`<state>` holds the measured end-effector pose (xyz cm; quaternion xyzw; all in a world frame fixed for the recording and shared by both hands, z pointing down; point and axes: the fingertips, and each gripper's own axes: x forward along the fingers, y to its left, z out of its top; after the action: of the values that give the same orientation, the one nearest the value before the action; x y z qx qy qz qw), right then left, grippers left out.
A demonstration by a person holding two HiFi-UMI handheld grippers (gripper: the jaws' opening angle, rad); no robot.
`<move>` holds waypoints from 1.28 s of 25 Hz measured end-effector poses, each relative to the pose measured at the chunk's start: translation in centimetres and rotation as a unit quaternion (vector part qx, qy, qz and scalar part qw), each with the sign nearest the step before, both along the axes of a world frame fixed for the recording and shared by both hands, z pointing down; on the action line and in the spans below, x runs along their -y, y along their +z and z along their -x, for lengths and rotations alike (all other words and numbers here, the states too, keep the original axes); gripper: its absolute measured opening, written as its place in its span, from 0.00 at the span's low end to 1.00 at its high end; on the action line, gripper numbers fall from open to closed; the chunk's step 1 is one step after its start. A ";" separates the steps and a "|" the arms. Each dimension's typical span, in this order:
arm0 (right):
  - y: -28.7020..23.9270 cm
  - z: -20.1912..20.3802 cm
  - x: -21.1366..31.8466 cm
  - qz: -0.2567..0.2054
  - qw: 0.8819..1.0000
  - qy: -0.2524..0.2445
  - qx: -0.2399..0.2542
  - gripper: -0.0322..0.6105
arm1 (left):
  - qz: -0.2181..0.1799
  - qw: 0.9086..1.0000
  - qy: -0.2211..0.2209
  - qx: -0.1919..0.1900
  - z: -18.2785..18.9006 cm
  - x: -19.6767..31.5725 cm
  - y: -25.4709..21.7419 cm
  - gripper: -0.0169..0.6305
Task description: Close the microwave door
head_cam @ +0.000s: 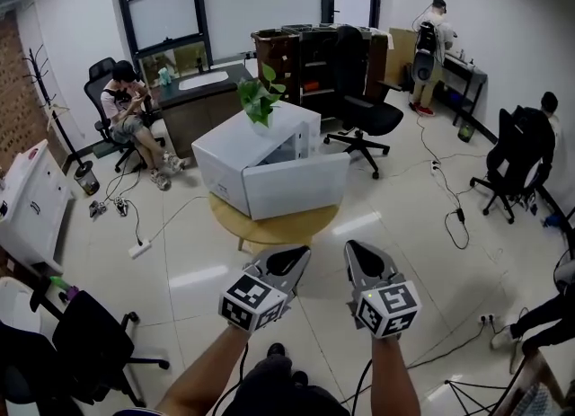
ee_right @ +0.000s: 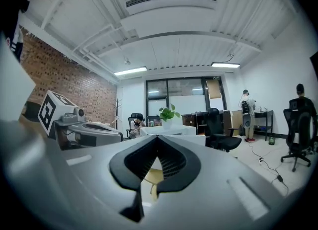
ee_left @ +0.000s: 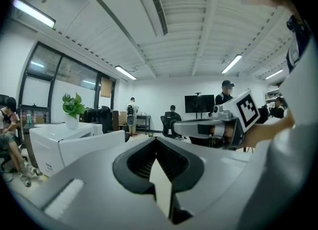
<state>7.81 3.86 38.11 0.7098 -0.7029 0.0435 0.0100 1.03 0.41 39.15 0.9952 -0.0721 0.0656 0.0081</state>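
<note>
A white microwave (head_cam: 247,149) stands on a round wooden table (head_cam: 278,224), a potted plant (head_cam: 259,98) on top. Its door (head_cam: 296,185) hangs open, swung out toward me. Both grippers hover low in the head view, well short of the table. My left gripper (head_cam: 298,255) is shut and holds nothing; my right gripper (head_cam: 356,249) beside it is shut and also holds nothing. In the left gripper view, the left gripper (ee_left: 156,139) faces the room with the microwave (ee_left: 59,142) at far left. From the right gripper (ee_right: 157,137), the microwave (ee_right: 166,130) lies straight ahead.
A black office chair (head_cam: 364,118) stands behind the table on the right, another (head_cam: 90,342) by my left side. Cables and a power strip (head_cam: 139,248) trail over the tiled floor. A person (head_cam: 130,113) sits at back left; others are along the right wall.
</note>
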 end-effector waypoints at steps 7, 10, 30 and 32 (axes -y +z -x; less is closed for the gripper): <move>0.8 -4.9 3.3 0.010 1.000 0.006 -0.001 0.05 | 0.013 1.000 0.000 -0.005 -5.1 3.5 1.1 0.04; 1.5 -7.4 5.7 0.022 1.000 0.004 -0.005 0.05 | 0.016 1.000 -0.007 -0.006 -7.5 5.9 1.9 0.04; 9.1 -22.1 22.0 0.124 0.991 0.034 0.032 0.13 | 0.056 0.995 -0.084 0.023 -16.3 20.4 7.1 0.04; 9.2 -22.7 23.0 0.129 0.991 0.023 0.018 0.13 | 0.060 0.994 -0.092 0.021 -16.9 20.9 7.2 0.04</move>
<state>30.55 -19.12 47.36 0.7178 -0.6751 0.1465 0.0875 17.90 -20.49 46.33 0.9805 -0.1591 0.0899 0.0724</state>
